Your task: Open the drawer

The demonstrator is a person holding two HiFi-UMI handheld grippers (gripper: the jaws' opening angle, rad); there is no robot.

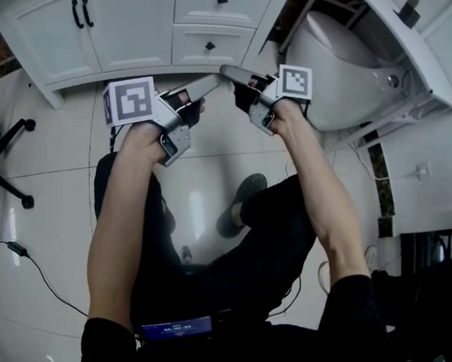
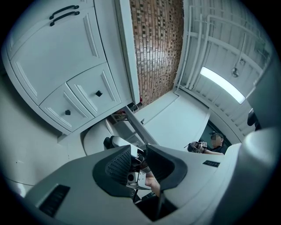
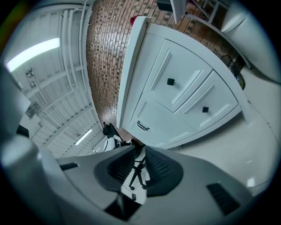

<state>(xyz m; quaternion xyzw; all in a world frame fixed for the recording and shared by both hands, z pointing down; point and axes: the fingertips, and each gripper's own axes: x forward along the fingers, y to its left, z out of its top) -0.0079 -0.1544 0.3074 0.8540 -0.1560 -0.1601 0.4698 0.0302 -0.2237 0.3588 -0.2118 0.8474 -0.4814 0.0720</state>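
Facing the white cabinet [image 1: 131,13], you hold both grippers about level, tips almost meeting just below the lower drawer [image 1: 188,48]. It and the upper drawer [image 1: 244,5] are both closed. Left gripper [image 1: 216,81] and right gripper [image 1: 225,72] have their jaws drawn to a narrow slit, gripping nothing.

Risk: with jaws this close you cannot take the small black knob [image 1: 210,46], so pushing in would only bump it. The crowded tips may also knock each other.

Only the head view shows how near the tips are. The gripper views show each slit, and the left gripper view alone shows a distant person [image 2: 213,149].
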